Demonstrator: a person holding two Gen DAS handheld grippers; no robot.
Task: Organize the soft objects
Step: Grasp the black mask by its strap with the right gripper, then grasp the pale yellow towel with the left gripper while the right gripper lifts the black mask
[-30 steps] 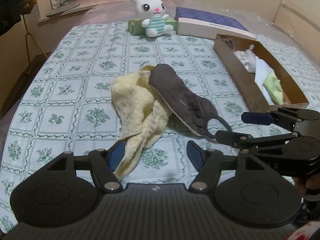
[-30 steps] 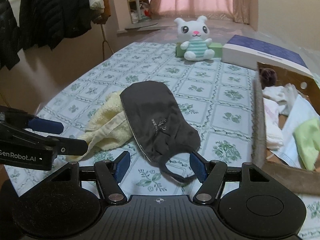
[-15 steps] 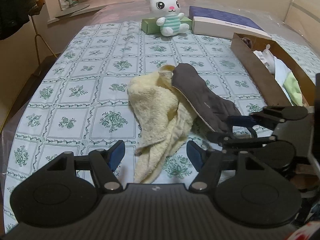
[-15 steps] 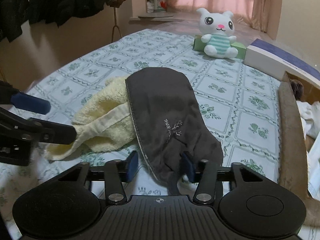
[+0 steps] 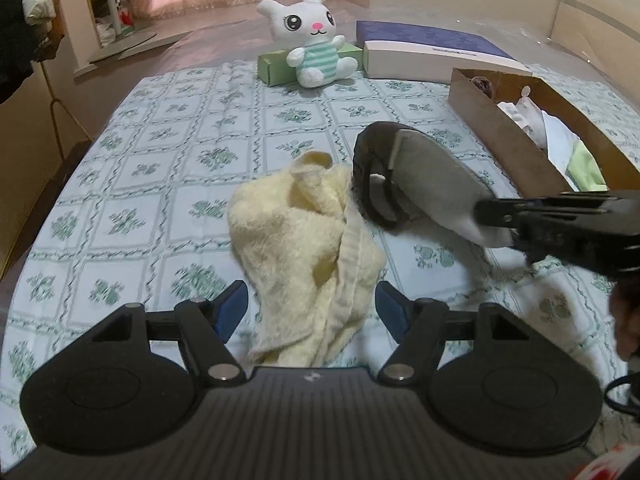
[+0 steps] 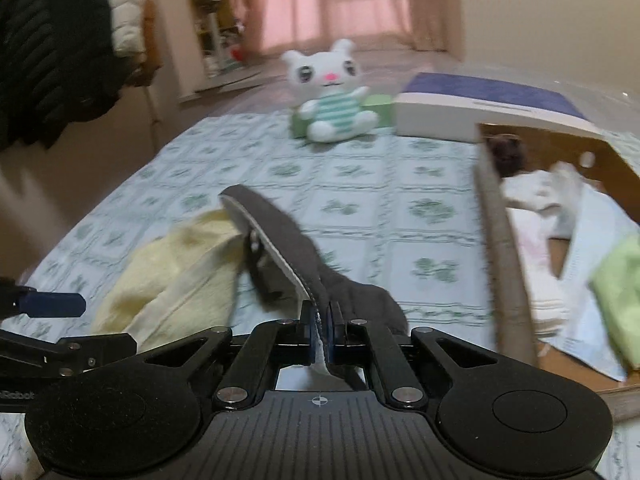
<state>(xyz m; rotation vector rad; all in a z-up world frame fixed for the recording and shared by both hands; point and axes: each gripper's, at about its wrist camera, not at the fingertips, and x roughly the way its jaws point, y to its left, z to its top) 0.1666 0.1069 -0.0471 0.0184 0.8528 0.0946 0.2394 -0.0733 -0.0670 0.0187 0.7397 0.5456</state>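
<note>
A dark grey face mask (image 5: 432, 176) with a white lining is lifted off the bed, pinched at its near end by my right gripper (image 6: 320, 328), which is shut on it. The right gripper also shows in the left wrist view (image 5: 496, 220). A pale yellow towel (image 5: 308, 240) lies crumpled on the patterned bedspread, its near end between the fingers of my open left gripper (image 5: 312, 308). The towel also shows in the right wrist view (image 6: 176, 272), left of the mask (image 6: 280, 228).
A brown cardboard box (image 5: 504, 140) at the right holds white and green cloths (image 6: 560, 240). A white plush bunny (image 5: 312, 40), a green box (image 5: 276, 66) and a blue-and-white box (image 5: 432, 52) stand at the back. Jackets (image 6: 52, 52) hang at the left.
My right gripper has closed on the mask's near end and lifted it off the towel, tilting it on edge. My left gripper has moved forward so the towel's end lies between its fingers.
</note>
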